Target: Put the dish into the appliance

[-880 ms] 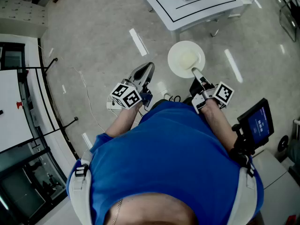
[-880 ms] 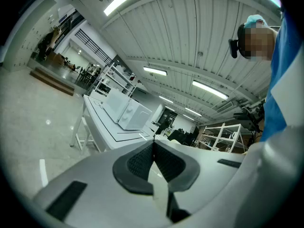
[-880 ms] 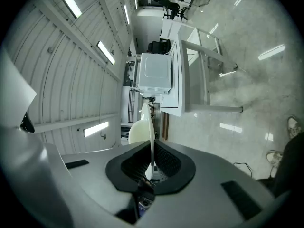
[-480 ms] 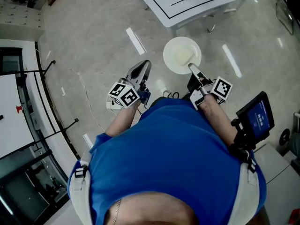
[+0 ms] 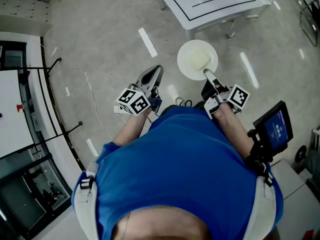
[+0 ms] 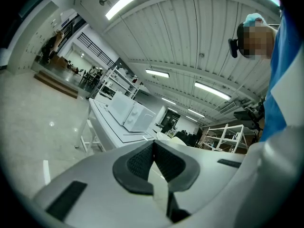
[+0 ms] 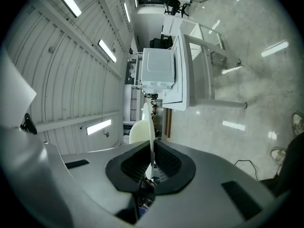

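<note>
Right now your right gripper (image 5: 206, 74) carries the dish (image 5: 197, 59): in the right gripper view its fingers (image 7: 135, 165) are clamped on the near rim, and the dish (image 7: 137, 132) runs straight out from them edge-on. From the head view it lies flat, face up, out over the floor (image 5: 100, 44) just ahead of your right hand, touching nothing else. Your left gripper (image 5: 155, 75) is beside it, a little lower in the picture, and its fingers (image 6: 140, 163) are pressed together with nothing between them. What the next move turns on is this: the appliance (image 7: 158, 70) sits on the white surface (image 7: 183, 56) straight ahead along the line of the right fingers, well apart from the dish, so the dish has to travel forward, rim-first, along the way it already points. The left gripper view also shows the appliance (image 6: 130, 113) ahead (its door looks shut to me, though it is small at this range). If so, your free left hand is the natural one to open it, while the right keeps the dish level.
</note>
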